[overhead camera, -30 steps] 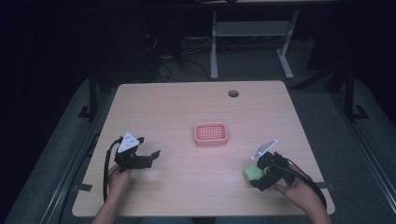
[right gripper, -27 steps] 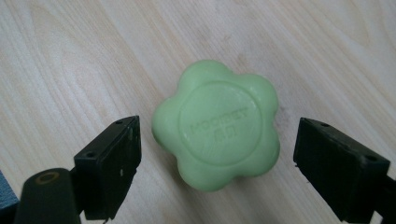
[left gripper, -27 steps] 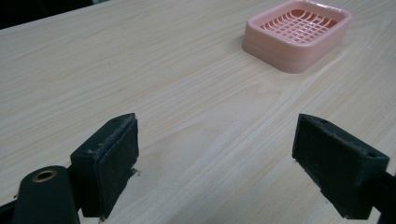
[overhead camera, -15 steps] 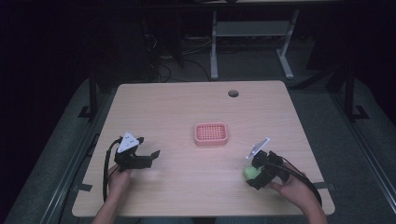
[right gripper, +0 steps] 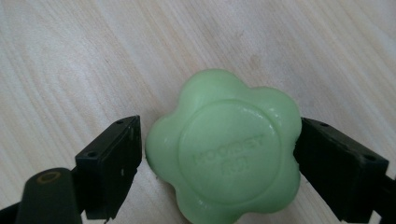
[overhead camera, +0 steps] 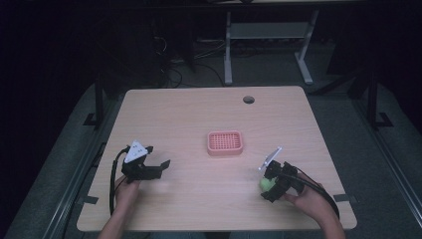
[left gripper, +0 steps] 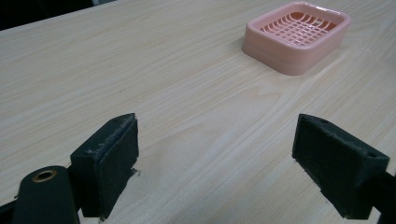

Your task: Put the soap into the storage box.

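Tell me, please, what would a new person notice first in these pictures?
The eye goes first to the green flower-shaped soap, lying on the table between the jaws of the right gripper; the right jaw touches it and a narrow gap shows at the left one. Next comes the pink soap dish at the middle of the wooden table, with the open left gripper resting near the left front edge.

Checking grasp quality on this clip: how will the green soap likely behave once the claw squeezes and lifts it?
The soap looks solid and moulded, so it is probably stiff. Its smooth, glossy, lobed edge may slip between the right claw pads. It lies flat on the table, so it is unlikely to roll.
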`<state>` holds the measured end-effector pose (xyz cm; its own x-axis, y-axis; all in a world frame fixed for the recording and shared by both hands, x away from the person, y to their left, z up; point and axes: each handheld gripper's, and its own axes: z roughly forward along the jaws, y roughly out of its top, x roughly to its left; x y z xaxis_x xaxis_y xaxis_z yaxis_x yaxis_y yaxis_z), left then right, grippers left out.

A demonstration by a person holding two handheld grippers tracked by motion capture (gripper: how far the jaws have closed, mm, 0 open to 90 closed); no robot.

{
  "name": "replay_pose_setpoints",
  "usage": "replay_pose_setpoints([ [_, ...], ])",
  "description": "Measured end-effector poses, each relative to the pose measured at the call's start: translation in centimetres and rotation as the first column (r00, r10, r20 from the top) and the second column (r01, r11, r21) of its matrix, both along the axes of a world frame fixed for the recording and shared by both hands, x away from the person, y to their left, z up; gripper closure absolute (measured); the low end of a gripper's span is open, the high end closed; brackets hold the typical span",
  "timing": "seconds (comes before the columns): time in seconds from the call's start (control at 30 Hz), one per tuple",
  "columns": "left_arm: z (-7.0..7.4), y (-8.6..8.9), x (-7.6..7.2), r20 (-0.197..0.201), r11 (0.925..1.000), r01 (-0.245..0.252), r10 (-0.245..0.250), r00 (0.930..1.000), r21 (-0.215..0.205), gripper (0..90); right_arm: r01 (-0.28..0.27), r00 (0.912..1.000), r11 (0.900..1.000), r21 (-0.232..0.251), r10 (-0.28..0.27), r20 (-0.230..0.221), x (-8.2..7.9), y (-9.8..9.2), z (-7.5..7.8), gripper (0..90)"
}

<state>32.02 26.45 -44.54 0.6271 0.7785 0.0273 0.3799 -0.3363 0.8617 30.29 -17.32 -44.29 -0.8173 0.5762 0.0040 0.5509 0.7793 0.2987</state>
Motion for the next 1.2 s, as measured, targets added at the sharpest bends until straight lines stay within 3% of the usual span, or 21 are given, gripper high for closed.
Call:
replay_pose_setpoints([
  [0.33, -0.03, 0.05, 0.05, 0.002, 1.0, 0.0, 0.0, 1.0, -0.006, 14.3, 0.0, 1.0, 0.999, -0.036, 0.0, -0.006, 0.16, 0.17, -0.3, 21.4],
  [0.63, 0.01, 0.06, 0.03, 0.004, 0.9999, -0.004, 0.004, 1.0, -0.01, 14.3, -0.007, 0.9998, 0.999, -0.038, 0.007, -0.018, 0.22, 0.32, -0.2, 25.0],
  [1.2, 0.08, 0.23, 0.02, 0.002, 0.9999, -0.008, 0.008, 1.0, -0.01, 14.3, -0.023, 0.9996, 0.998, -0.053, 0.022, -0.02, 0.28, 0.37, -0.13, 25.8],
])
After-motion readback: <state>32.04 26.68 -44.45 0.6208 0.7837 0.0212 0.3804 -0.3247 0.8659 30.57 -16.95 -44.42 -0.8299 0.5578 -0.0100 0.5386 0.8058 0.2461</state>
